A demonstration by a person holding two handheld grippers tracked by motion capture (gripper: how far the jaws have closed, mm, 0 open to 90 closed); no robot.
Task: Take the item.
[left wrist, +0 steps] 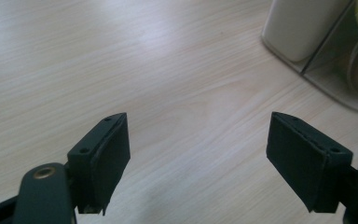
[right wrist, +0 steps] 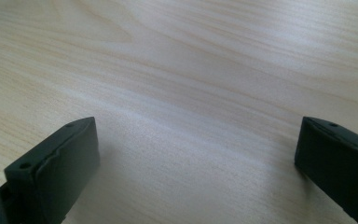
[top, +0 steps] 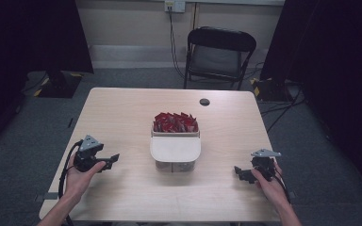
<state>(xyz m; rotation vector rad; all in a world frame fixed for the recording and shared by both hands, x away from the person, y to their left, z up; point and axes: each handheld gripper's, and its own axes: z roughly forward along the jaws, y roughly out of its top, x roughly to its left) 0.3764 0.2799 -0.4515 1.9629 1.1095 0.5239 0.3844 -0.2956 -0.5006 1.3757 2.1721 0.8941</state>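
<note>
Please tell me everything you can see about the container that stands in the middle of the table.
The container is a clear plastic box with rounded corners, upright at the centre of the wooden table. A pale, wood-like lid covers its near half; the far half is open and packed with small red packets. In the left gripper view a clear wall reveals round shapes inside, too blurred to name. Nothing touches it except the table; both grippers are apart from it.

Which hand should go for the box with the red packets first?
Probably the left. The left gripper is open and sits nearer the box, whose corner shows in its own view. The right gripper is open too, but farther away.
</note>
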